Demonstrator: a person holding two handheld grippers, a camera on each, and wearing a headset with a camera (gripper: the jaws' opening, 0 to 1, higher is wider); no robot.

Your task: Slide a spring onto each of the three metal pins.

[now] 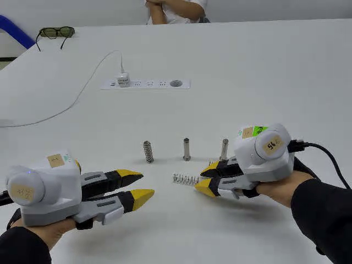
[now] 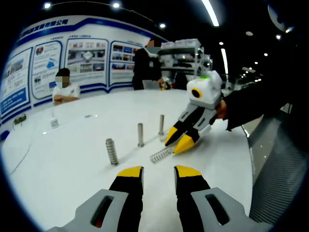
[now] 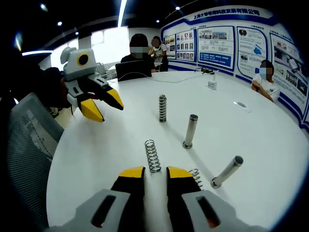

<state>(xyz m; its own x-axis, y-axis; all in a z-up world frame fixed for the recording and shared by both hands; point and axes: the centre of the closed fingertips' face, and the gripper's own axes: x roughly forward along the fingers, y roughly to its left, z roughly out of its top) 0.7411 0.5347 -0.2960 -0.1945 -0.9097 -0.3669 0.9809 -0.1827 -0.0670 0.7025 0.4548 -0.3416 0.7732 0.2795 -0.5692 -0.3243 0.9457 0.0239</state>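
Springs: you've got one on the left-hand pin (image 1: 148, 151), a loose spring (image 1: 185, 179) just off your right gripper (image 1: 201, 181), middle pin (image 1: 186, 149) and right-hand pin (image 1: 224, 148) bare, both it and your left gripper (image 1: 146, 184) parted, empty.

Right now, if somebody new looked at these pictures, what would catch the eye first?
Three metal pins stand in a row on the white table; the leftmost already wears a spring. A loose spring lies just before the yellow tips of the right gripper, while the left gripper hovers open at the near left.
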